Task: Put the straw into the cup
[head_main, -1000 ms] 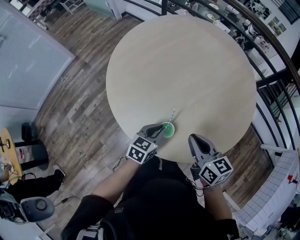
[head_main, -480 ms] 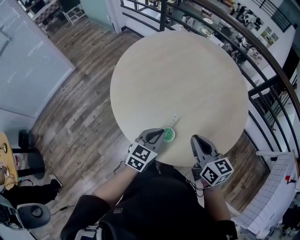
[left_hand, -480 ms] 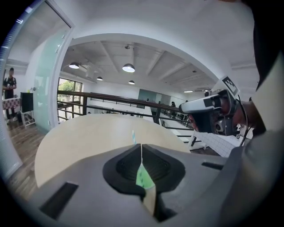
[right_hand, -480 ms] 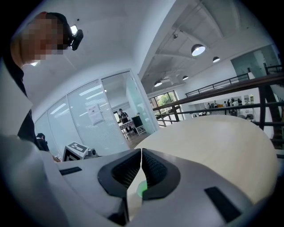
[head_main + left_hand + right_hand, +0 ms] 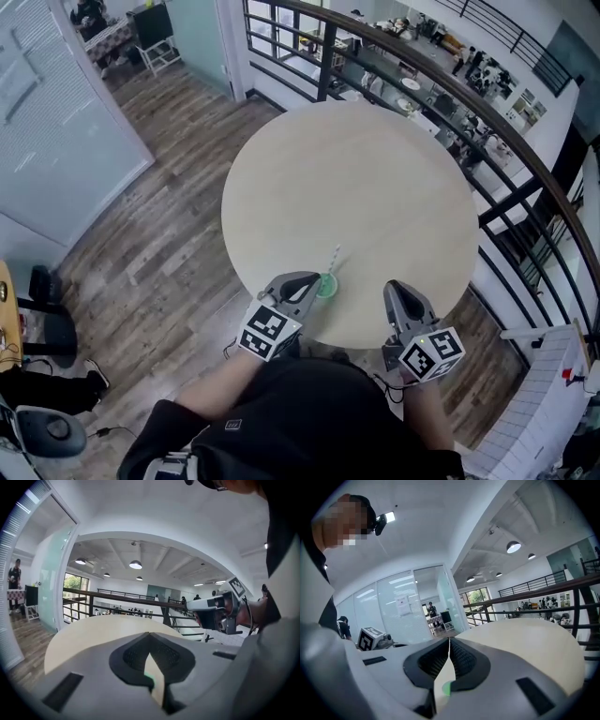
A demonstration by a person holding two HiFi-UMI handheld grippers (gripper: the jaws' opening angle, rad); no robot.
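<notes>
A small green cup (image 5: pixel 326 285) stands near the round table's (image 5: pixel 356 178) front edge, with a pale straw (image 5: pixel 334 260) sticking out of it and leaning away from me. My left gripper (image 5: pixel 309 281) lies just left of the cup with its tip beside the rim; in its own view the jaws (image 5: pixel 150 634) meet with nothing between them. My right gripper (image 5: pixel 393 287) rests at the table edge, a short way right of the cup, jaws (image 5: pixel 449 640) closed and empty. A green sliver (image 5: pixel 446 687) shows low in the gap.
A dark metal railing (image 5: pixel 487 112) curves round the far and right side of the table. Wood floor (image 5: pixel 159 234) lies to the left, with a glass partition (image 5: pixel 56 122) beyond it. A white gridded panel (image 5: pixel 544 394) stands at the lower right.
The head view has swung so the table sits lower in frame and more of the railing shows. Both grippers, the cup and the straw keep their places relative to one another.
</notes>
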